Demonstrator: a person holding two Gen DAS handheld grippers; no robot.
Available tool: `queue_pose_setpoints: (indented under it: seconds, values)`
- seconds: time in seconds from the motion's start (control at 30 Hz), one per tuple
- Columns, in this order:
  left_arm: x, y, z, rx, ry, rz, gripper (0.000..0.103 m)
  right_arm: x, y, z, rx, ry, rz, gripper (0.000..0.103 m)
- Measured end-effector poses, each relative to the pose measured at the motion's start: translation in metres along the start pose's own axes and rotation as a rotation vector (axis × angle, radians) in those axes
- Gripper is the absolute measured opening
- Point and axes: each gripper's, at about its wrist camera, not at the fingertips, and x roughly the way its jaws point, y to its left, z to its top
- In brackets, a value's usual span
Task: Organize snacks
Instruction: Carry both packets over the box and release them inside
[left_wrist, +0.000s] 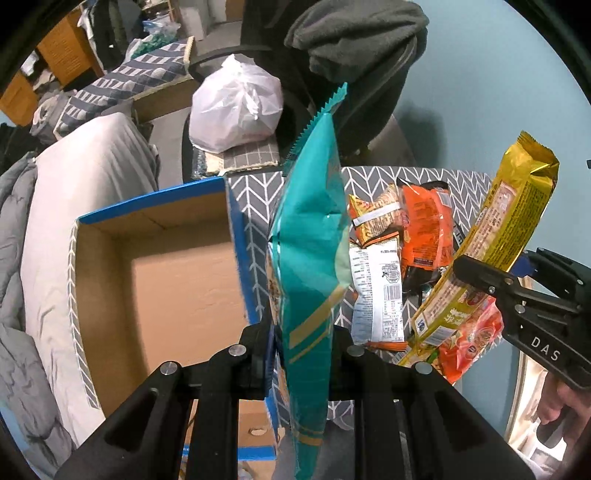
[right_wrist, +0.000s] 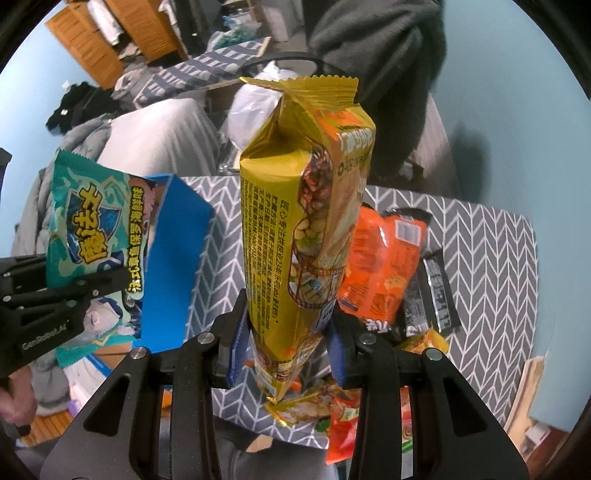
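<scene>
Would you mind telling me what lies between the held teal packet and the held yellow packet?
In the left wrist view, the grey bin with loose snacks: a white packet and an orange packet sit between the teal packet and yellow packet.

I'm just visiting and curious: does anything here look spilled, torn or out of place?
Nothing looks spilled or torn. The snack packets lie jumbled in the grey patterned bin, while the cardboard box beside it holds nothing visible. Each gripper grips one packet, teal and yellow.

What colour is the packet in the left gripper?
Teal packet, with cartoon art; best seen in the right wrist view.
</scene>
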Motion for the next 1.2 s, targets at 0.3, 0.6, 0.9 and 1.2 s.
queue_pose_setpoints:
  seconds: [0.3, 0.6, 0.9, 1.2]
  values:
    - [-0.026, 0.028, -0.011, -0.062, -0.039, 0.020, 0.019, -0.023, 0.035, 0.013, -0.090, -0.018, 0.074, 0.036]
    - [-0.041, 0.077, -0.029, -0.173, -0.057, 0.054, 0.019, -0.023, 0.095, 0.030, -0.192, -0.014, 0.183, 0.036]
    - [-0.045, 0.125, -0.050, -0.269, -0.056, 0.095, 0.019, -0.006, 0.167, 0.041, -0.304, 0.025, 0.267, 0.036]
    - [-0.028, 0.161, -0.064, -0.328, -0.023, 0.097, 0.019, 0.038, 0.214, 0.043, -0.335, 0.109, 0.288, 0.036]
